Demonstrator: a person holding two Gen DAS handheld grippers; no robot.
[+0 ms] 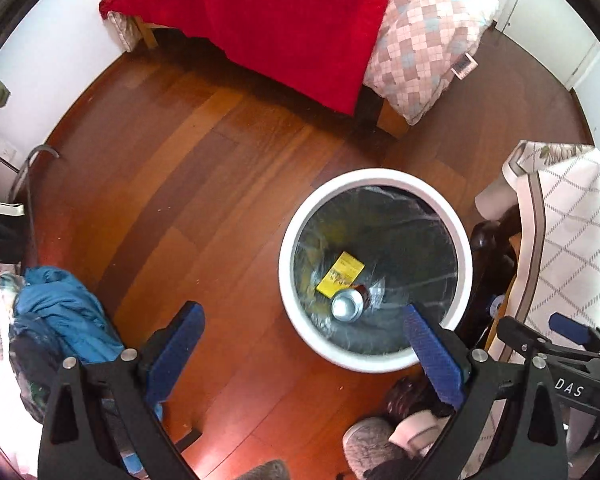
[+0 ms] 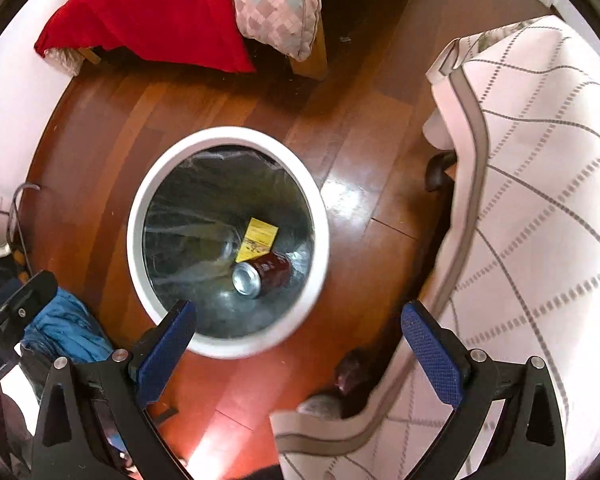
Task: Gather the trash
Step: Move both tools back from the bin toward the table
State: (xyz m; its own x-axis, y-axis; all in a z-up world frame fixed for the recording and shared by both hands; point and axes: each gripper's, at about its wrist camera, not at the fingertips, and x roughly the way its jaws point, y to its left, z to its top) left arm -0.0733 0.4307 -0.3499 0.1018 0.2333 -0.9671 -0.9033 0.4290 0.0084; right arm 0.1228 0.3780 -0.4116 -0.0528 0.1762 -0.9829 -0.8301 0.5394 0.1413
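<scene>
A white round trash bin (image 1: pixel 288 280) with a clear liner stands on the wooden floor; it also shows in the right wrist view (image 2: pixel 136 208). Inside lie a yellow card (image 1: pixel 340 274) (image 2: pixel 258 238) and a dark red soda can (image 1: pixel 348 306) (image 2: pixel 262 274) on its side. My left gripper (image 1: pixel 304 316) is open and empty, above the bin's near left side. My right gripper (image 2: pixel 300 316) is open and empty, above the bin's near right edge. The right gripper (image 1: pixel 540 340) also shows at the right of the left wrist view.
A bed with a red blanket (image 1: pixel 268 16) and a checked pillow (image 1: pixel 424 44) stands at the far side. A table with a white patterned cloth (image 2: pixel 540 200) is on the right. Blue clothing (image 1: pixel 56 312) is piled at left. Slippers (image 1: pixel 380 440) lie near the table.
</scene>
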